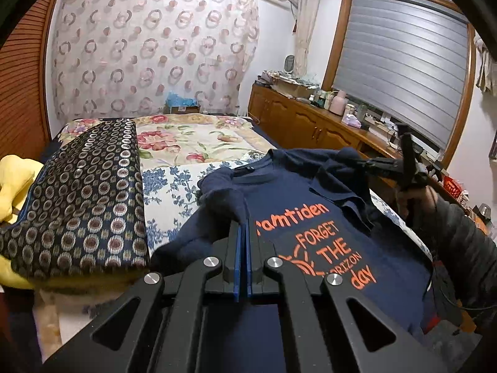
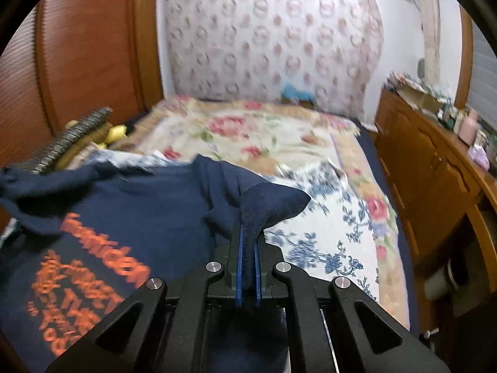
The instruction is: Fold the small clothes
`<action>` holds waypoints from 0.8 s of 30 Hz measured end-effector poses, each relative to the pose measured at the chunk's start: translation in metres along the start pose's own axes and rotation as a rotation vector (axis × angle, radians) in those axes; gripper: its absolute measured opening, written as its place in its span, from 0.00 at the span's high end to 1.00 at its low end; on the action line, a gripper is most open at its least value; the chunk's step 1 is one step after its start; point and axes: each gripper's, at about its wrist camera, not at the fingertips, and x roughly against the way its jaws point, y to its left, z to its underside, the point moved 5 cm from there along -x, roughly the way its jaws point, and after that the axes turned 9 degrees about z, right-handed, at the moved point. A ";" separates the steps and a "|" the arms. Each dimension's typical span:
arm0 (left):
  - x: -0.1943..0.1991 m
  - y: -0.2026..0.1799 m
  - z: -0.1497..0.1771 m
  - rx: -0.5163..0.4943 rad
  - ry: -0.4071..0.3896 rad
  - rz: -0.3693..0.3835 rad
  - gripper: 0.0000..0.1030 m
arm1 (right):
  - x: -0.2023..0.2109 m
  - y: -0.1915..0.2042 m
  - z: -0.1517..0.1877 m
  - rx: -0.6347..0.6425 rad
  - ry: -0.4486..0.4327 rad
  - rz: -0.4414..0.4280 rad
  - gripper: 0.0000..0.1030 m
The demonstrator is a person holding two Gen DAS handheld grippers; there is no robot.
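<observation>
The bed (image 1: 192, 143), spread with a floral quilt, fills the middle of both views, with a patterned cushion (image 1: 87, 205) along its left side and a wooden sideboard (image 1: 310, 118) along the right wall; on the near end of the quilt lies the navy T-shirt (image 1: 310, 239), orange print facing up, collar pointing away toward the far curtain, so its long axis runs straight ahead of both tools; the shirt hangs between them, each side drawn up off the quilt; the right gripper (image 2: 248, 242) has its blue pads pressed together on a thick bunch of the shirt's right sleeve or shoulder, which sticks up past the tips; the left gripper (image 1: 243, 233) is likewise closed, apparently pinching the fabric at the left shoulder, though the cloth between its pads is barely visible; both tools sit about equally near the collar end, so the coming fold probably carries both sides along that long axis together.
</observation>
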 end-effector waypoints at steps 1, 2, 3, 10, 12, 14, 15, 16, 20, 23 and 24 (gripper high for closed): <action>0.004 -0.001 0.002 -0.008 -0.011 -0.017 0.97 | 0.011 0.002 0.001 -0.001 -0.017 -0.012 0.95; 0.008 0.000 0.003 -0.008 -0.022 -0.028 0.97 | 0.023 0.006 0.002 0.002 -0.033 -0.036 0.95; 0.013 0.000 0.006 0.007 -0.033 -0.026 0.97 | 0.033 0.010 0.005 0.012 -0.045 -0.049 0.95; 0.041 0.007 0.025 0.059 -0.075 -0.038 0.97 | 0.098 0.013 0.038 0.020 -0.113 -0.097 0.95; 0.048 0.009 0.030 0.069 -0.080 -0.046 0.97 | 0.114 0.004 0.051 0.015 -0.119 -0.094 0.95; 0.057 0.012 0.036 0.080 -0.087 -0.056 0.97 | 0.126 -0.006 0.064 -0.003 -0.123 -0.095 0.95; 0.061 0.013 0.037 0.082 -0.090 -0.062 0.97 | 0.134 -0.009 0.069 -0.006 -0.125 -0.090 0.95; 0.067 0.014 0.039 0.086 -0.097 -0.069 0.97 | 0.140 -0.014 0.073 -0.008 -0.127 -0.081 0.95; 0.088 0.015 0.044 0.104 -0.122 -0.082 0.97 | 0.169 -0.029 0.090 -0.013 -0.131 -0.047 0.95; 0.107 0.014 0.052 0.127 -0.136 -0.058 0.97 | 0.189 -0.029 0.097 0.000 -0.124 -0.031 0.95; 0.112 0.012 0.053 0.124 -0.133 -0.068 0.97 | 0.195 -0.028 0.101 0.004 -0.118 -0.030 0.95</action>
